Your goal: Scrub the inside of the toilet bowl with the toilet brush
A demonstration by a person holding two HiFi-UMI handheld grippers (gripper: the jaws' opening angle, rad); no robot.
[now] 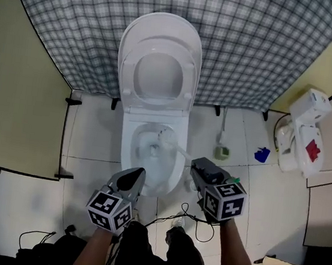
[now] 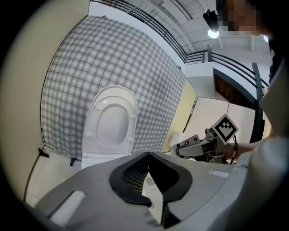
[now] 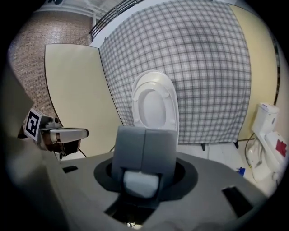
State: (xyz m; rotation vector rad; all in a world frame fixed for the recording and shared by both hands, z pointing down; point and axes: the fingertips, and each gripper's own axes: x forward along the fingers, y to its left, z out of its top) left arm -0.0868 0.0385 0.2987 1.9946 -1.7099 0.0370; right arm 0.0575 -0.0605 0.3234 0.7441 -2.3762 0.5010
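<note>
The white toilet (image 1: 148,175) stands at the centre of the head view with its lid and seat (image 1: 159,61) raised against the checked curtain. A white toilet brush (image 1: 166,137) has its head down in the bowl, and its handle slants back to my right gripper (image 1: 198,165). In the right gripper view, that gripper (image 3: 144,133) is shut on the handle's white end (image 3: 141,183). My left gripper (image 1: 135,177) hovers at the bowl's near left rim, jaws together with nothing between them (image 2: 146,155). The raised lid (image 2: 110,124) shows ahead of it.
A grey checked curtain (image 1: 256,44) hangs behind the toilet between yellow panels (image 1: 21,79). A second white toilet (image 1: 302,132) lies at the right wall. A small green-and-white holder (image 1: 222,151) and a blue object (image 1: 262,153) sit on the tiled floor. Cables (image 1: 199,227) trail near my feet.
</note>
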